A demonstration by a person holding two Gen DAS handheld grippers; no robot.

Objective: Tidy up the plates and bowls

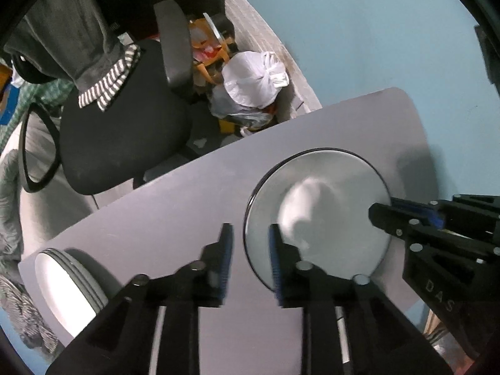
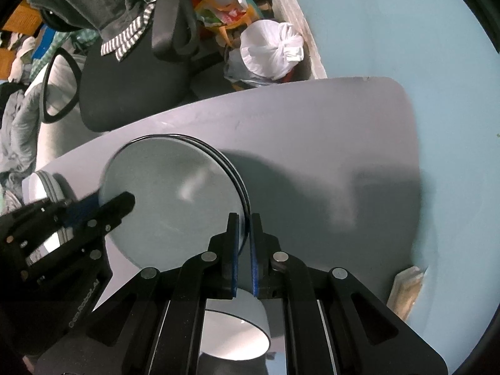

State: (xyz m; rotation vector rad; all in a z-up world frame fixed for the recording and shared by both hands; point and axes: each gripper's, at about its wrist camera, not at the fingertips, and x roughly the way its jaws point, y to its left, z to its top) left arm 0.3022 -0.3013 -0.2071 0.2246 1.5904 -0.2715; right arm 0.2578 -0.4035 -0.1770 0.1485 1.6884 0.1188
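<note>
A round grey plate [image 1: 318, 218] with a dark rim is over the grey table [image 1: 175, 200]; more dark rims show along its far edge [image 2: 229, 164]. My left gripper [image 1: 250, 243] is open, its blue pads standing on either side of the plate's left rim without pressing it. My right gripper [image 2: 244, 237] is shut on the plate [image 2: 172, 193] at its right rim, and in the left wrist view the right gripper [image 1: 379, 211] comes in from the right. A stack of white dishes [image 1: 62, 281] sits at the table's left end. A pale bowl [image 2: 234, 328] shows under the right gripper.
A black office chair [image 1: 125, 143] draped with clothes stands beyond the table's far edge. A tied white bag [image 1: 253, 81] and clutter lie on the floor behind it. A light blue wall [image 1: 359, 31] borders the table's right end.
</note>
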